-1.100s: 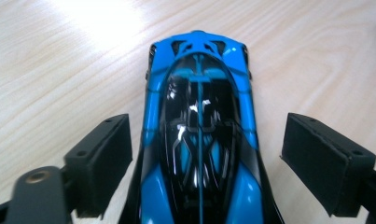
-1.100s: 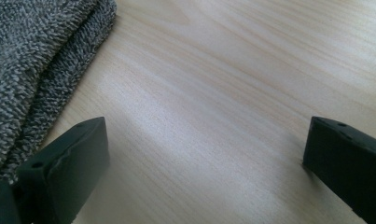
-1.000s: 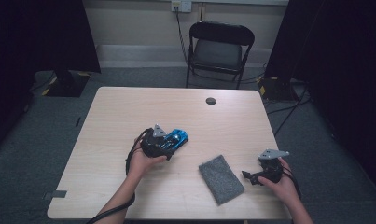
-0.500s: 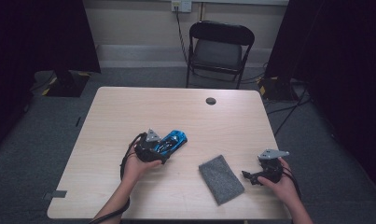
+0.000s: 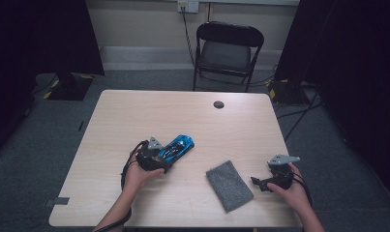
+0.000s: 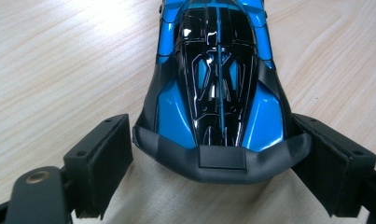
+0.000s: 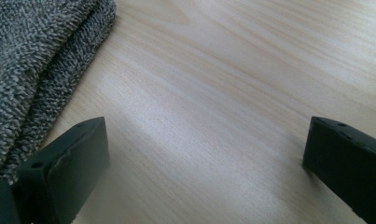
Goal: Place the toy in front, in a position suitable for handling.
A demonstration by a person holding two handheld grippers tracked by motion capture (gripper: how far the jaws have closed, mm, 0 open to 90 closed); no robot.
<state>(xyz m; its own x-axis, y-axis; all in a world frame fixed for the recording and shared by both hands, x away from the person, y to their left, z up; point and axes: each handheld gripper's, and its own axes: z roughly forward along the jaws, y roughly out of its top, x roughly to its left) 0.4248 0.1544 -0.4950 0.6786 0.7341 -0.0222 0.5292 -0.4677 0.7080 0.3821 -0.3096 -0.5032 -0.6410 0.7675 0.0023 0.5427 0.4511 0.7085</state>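
Left gripper (image 5: 156, 157) low on the table (image 5: 134, 111), jaws spread wide either side of the blue and black toy car's (image 6: 218, 79) near end; right pad looks to touch the bumper, left pad stands apart. Car sits left of table centre. Right gripper (image 5: 261, 182) near the front right edge, jaws wide over bare wood, folded grey cloth (image 7: 31, 65) just beside its left jaw.

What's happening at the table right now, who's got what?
The left gripper is set around the rear end of the blue toy car, jaws open on either side of it, the right one about touching. The right gripper is open over bare table, just beside the folded grey cloth, holding nothing.
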